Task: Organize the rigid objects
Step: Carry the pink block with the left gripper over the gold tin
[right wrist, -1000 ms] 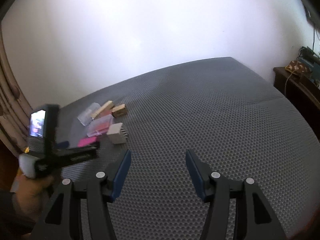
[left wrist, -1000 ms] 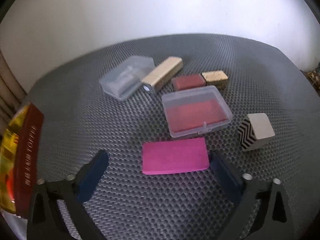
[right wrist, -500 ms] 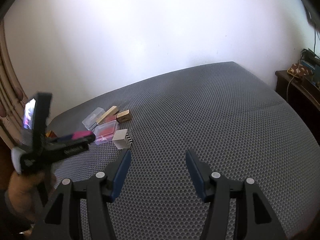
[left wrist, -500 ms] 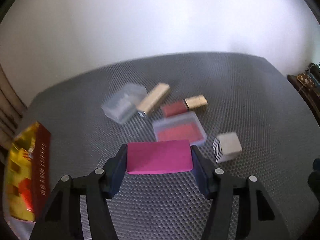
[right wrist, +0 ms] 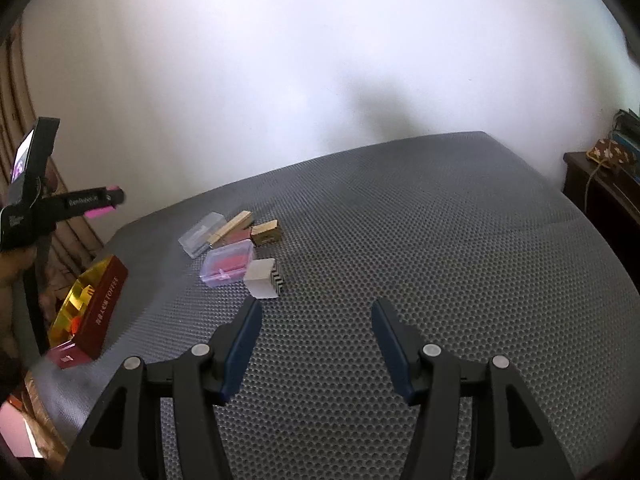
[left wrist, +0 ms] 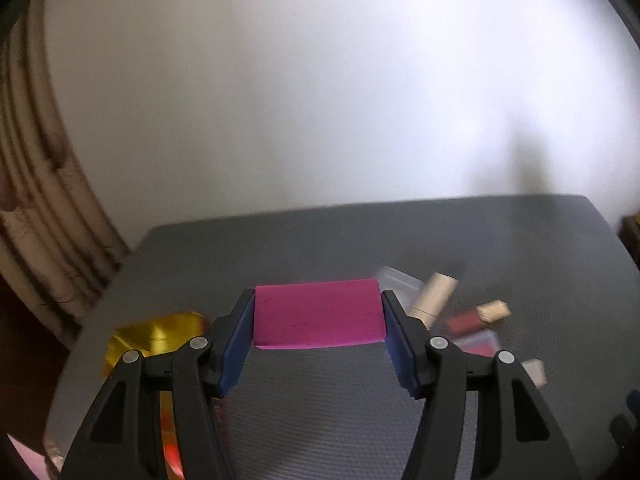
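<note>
In the left wrist view, the pink block (left wrist: 316, 314) is clamped in the left claw (left wrist: 318, 320), lifted clear of the grey desk (left wrist: 360, 248) — a carry is judged underway.

In the right wrist view, the right claw (right wrist: 316, 336) hangs open and empty; the red tin (right wrist: 94, 304), left of the claw, is the likely drop spot — a lowering over it is needed.

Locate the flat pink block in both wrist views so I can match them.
Left wrist: the pink block sits centre frame, clamped between the left gripper's blue pads, above the grey mat.
Right wrist: the block shows only as a pink edge far left, in the raised left gripper, seen side-on.
Shared landmark: the gold and red toffee box, lower left in both views.
</note>
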### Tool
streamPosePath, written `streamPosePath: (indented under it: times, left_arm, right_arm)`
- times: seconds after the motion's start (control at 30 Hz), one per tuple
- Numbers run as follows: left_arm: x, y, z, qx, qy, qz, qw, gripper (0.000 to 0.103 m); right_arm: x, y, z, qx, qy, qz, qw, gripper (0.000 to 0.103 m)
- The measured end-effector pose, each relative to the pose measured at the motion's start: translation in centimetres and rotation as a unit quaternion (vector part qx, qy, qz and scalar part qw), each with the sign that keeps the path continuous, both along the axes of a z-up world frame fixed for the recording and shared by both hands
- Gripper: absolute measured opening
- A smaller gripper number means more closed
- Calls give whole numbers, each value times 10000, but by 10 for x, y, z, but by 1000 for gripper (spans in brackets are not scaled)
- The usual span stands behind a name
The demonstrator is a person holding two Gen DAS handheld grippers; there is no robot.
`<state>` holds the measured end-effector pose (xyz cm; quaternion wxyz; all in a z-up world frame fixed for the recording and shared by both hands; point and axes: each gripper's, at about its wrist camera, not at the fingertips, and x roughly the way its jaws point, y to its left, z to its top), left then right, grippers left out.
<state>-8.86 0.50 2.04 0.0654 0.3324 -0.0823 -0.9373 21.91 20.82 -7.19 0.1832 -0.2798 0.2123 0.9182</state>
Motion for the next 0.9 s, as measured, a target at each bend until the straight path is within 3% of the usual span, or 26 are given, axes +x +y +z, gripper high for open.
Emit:
streamPosePath:
  times: [0.17,0.33,0.53,0.9]
  left_arm:
    - [-5,-57,15,-91,138,585,9981,57]
    - [-9,-101,12,-217,127,1047,9942,58]
    - [-4,-133,-6,-261,-70,1304,9911,58]
    - [9,-185,-39,152,-554,1619,9851,58]
  right_arm:
    - [0,-4,3,-16,31,117,9999,59]
    - [-2,-6,4,-22,43,175,9998,59]
    - [-5,-9,3,-15,12,211,9998,60]
    - [-3,-12,6,-1,30,220,9998,60]
